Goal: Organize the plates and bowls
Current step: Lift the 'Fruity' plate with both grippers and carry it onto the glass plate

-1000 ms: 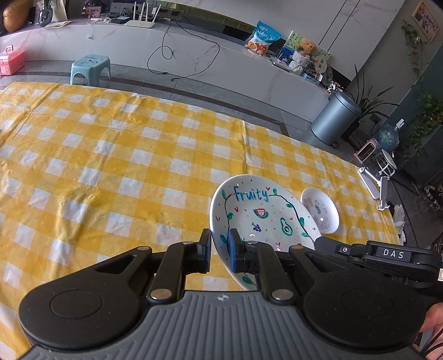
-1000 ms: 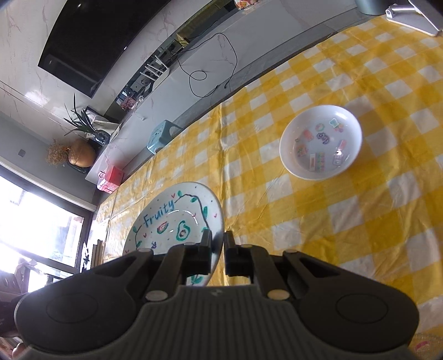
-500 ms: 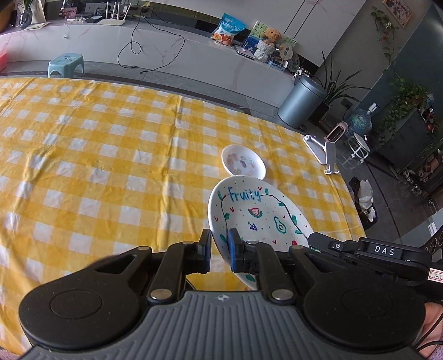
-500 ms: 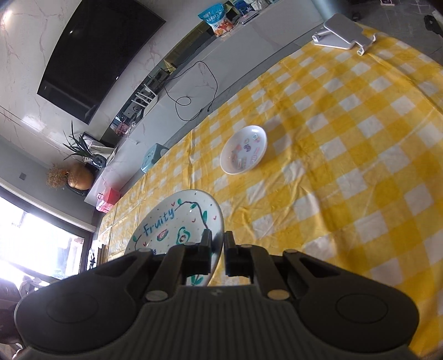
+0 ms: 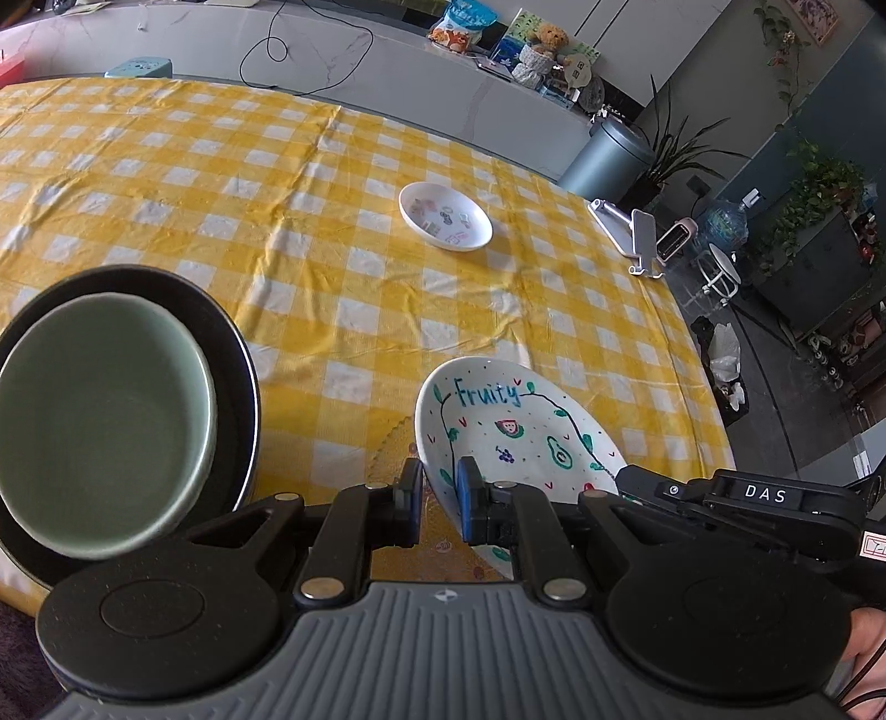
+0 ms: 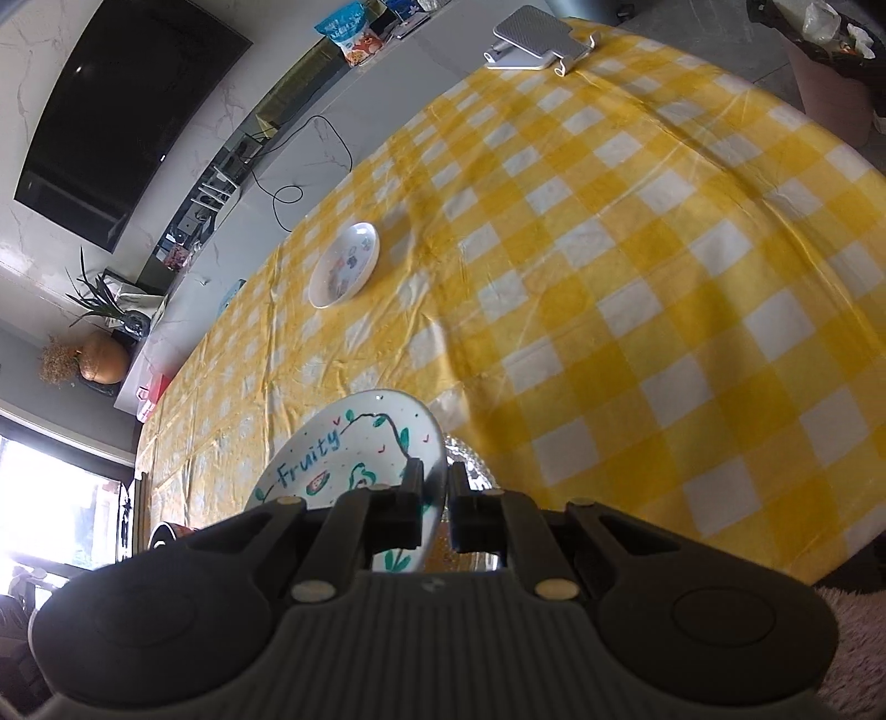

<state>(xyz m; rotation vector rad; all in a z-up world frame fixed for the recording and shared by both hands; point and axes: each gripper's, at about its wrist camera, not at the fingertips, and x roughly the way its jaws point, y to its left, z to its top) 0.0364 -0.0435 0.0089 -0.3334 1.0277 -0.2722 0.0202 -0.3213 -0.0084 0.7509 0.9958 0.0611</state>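
A white "Fruity" plate (image 5: 515, 426) with fruit drawings is held tilted above the yellow checked table. My left gripper (image 5: 438, 501) is shut on its near left rim. My right gripper (image 6: 434, 501) is shut on the opposite rim of the same plate (image 6: 338, 459). A small white sticker bowl (image 5: 446, 216) sits farther out on the cloth; it also shows in the right wrist view (image 6: 344, 265). A green bowl (image 5: 99, 421) rests in a dark plate (image 5: 238, 360) at the near left. A clear glass dish (image 6: 470, 465) lies under the held plate.
A phone stand (image 5: 626, 230) sits at the table's far right corner, also in the right wrist view (image 6: 534, 39). The table edge (image 5: 703, 387) drops off to the right, with a grey bin (image 5: 606, 160) on the floor beyond.
Both grippers pulled back toward the near edge with the plate. The sticker bowl now looks farther away. The green bowl on the dark plate came into the left view.
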